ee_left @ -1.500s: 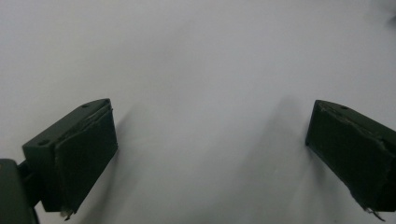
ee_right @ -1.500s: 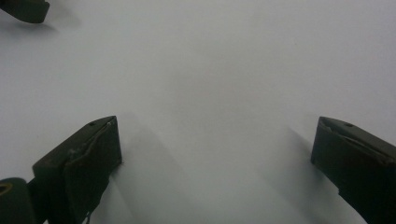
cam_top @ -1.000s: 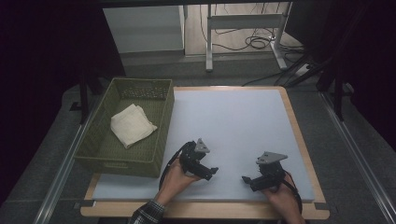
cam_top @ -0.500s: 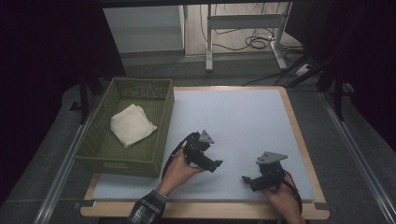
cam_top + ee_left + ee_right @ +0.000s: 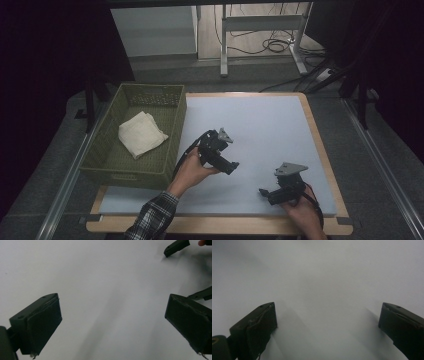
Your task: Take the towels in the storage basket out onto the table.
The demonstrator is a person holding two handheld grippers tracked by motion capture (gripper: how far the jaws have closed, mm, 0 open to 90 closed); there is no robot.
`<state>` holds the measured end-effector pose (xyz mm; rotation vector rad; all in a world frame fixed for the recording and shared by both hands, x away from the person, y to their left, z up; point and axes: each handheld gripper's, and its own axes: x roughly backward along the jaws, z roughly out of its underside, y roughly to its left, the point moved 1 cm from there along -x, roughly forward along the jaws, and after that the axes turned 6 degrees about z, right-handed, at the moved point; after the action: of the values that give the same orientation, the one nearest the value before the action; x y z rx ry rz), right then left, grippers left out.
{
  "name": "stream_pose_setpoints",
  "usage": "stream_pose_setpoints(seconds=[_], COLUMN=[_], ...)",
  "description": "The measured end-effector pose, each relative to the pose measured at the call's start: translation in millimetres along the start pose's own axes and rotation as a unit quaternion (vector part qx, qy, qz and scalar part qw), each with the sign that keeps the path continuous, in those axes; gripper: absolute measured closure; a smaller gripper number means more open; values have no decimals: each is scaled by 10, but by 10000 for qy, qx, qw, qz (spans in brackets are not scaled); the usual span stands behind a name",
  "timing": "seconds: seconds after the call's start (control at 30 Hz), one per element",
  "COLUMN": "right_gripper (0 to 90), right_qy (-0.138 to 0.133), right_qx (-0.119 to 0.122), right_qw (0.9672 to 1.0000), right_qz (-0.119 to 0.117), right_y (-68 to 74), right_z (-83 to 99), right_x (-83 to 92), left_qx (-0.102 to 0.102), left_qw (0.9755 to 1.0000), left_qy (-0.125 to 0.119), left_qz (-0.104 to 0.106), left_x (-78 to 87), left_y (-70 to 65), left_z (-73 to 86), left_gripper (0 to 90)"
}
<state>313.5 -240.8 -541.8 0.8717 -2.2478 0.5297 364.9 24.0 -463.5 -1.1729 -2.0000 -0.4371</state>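
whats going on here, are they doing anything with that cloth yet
Not yet. A person holds a two-jaw gripper in each hand over the white table top. The left gripper is raised near the middle of the table, and the right gripper sits low near the front edge. Both have their jaws wide apart with nothing between them. The folded white cloth lies untouched in the green basket at the table's left side.

Matt black plastic jaws on left gripper and right gripper — smooth pale table top, wooden rim; green woven basket, soft cream cloth — checked fabric sleeve.
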Motion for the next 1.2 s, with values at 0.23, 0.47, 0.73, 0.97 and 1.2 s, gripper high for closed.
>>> stream_pose_setpoints(seconds=[0.23,0.47,0.73,0.97,1.2], right_gripper=[20,20,20,20,19], right_qy=[-8,-6,-7,-8,-6], right_qx=[-7,-8,-6,-7,-10], right_qw=[10000,10000,10000,10000,10000], right_qz=[-1,-1,-1,0,0], right_y=[1,1,1,1,1], right_z=[0,0,0,0,0], right_x=[-1,-1,-1,-2,-2], left_qx=[-24,139,365,705,1009], left_qw=[9995,9990,9972,9934,9887], left_qy=[217,305,390,470,496], left_qz=[-215,-308,-530,-771,-992], left_x=[183,349,595,815,1040], left_y=[141,332,617,894,1120], left_z=[-133,-153,-123,-20,92], left_gripper=[10,10,12,14,16])
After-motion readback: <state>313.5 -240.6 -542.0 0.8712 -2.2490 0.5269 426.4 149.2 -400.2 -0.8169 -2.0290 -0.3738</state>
